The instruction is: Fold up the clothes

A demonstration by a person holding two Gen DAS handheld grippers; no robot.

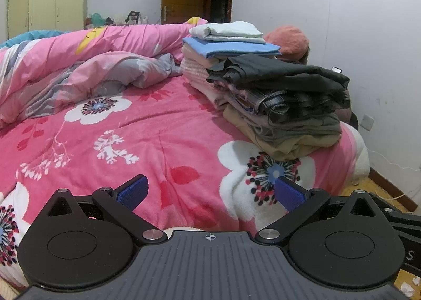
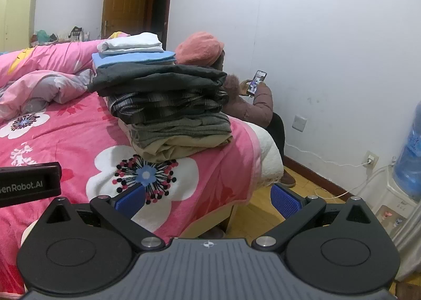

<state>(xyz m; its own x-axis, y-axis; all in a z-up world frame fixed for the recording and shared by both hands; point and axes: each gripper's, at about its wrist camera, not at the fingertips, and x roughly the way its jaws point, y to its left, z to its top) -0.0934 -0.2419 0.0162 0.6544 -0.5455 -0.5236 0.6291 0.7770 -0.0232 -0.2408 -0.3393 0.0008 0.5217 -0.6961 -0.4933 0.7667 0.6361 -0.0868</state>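
On the bed (image 1: 163, 126), two stacks of folded clothes stand near its right edge: the near stack (image 1: 286, 105) by the front corner, the far stack (image 1: 226, 45) just behind it. A crumpled quilt (image 1: 79, 63) lies along the back.

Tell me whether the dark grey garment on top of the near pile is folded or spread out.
Folded. The dark grey garment lies doubled over in layers atop the near pile, though loosely, with rumpled edges overhanging.

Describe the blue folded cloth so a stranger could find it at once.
Start at the pink flowered bed and look to its far right edge, where two stacks of folded clothes stand. In the farther stack, the blue cloth lies just under the white cloth on top. It is the only bright blue piece there.
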